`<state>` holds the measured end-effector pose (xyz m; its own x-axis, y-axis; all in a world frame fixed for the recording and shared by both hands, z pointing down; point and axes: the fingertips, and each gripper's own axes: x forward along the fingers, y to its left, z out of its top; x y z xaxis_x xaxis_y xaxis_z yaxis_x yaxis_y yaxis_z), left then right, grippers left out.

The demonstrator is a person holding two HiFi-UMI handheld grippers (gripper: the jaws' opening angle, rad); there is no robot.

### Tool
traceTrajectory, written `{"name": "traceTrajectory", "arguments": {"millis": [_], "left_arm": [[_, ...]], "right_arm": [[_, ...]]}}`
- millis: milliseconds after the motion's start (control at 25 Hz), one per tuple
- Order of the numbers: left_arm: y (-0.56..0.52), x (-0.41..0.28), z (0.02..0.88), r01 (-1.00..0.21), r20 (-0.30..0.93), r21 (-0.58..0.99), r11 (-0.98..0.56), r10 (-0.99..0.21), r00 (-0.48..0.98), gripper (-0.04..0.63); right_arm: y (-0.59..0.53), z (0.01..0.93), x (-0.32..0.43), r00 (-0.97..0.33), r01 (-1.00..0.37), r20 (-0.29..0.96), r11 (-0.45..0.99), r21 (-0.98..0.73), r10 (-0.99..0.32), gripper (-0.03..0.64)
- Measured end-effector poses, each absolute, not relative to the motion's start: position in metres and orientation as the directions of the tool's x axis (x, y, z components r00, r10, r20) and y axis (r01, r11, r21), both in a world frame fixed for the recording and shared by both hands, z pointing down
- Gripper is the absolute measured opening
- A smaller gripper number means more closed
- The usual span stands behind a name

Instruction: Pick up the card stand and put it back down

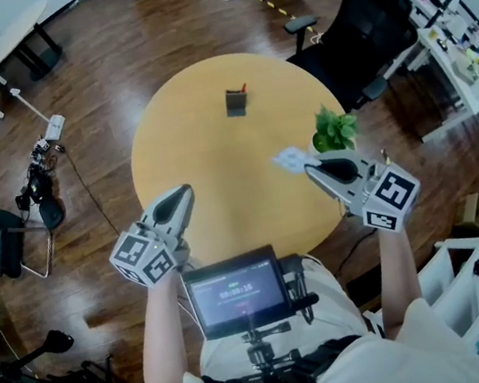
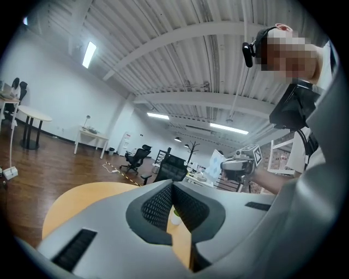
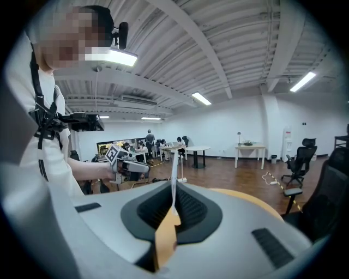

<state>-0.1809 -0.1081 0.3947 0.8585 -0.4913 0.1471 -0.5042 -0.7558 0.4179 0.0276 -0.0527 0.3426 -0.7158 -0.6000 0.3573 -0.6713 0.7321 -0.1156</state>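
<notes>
Jaws of the left gripper (image 1: 185,191) are seen drawn together with nothing gripped between them; only a thin slit of the table top shows between the pads in the left gripper view. That gripper is held over the near left edge of the round yellow table (image 1: 207,159).

Toward the far side of the table, near its middle, a small dark holder (image 1: 236,103) with a red tip showing at its top is stood upright, well apart from both grippers.

Further right, the card stand (image 1: 289,160) is found off the table top, clamped in the right gripper (image 1: 309,166). It is seen as a thin, pale, flat piece sticking out past the fingertips toward the left. In the right gripper view it is shown edge-on as a narrow white strip (image 3: 173,182) standing up between the closed pads, which are pressed on both its faces. In the left gripper view the same pale sheet (image 2: 216,162) is seen in front of the right gripper (image 2: 232,166).

Just beyond that gripper, a small green plant (image 1: 334,129) is set at the table's right edge.
</notes>
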Motion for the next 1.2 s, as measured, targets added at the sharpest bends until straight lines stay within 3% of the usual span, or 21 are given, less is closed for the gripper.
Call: {"name": "traceTrajectory", "arguments": {"millis": [440,1200], "left_arm": [[-0.099,-0.171,0.414,-0.494,0.155,0.486,-0.721,-0.485,0.860,0.000],[-0.085,-0.137,0.459,-0.542,0.272,0.509,-0.668,-0.473,0.838,0.000]], "right_arm": [[-0.046,0.355,0.038,-0.717,-0.671,0.364,0.730,-0.130,-0.595,0.028],[-0.053,0.415,0.066,-0.725,-0.652,0.432,0.737,-0.179,-0.537,0.028]]}}
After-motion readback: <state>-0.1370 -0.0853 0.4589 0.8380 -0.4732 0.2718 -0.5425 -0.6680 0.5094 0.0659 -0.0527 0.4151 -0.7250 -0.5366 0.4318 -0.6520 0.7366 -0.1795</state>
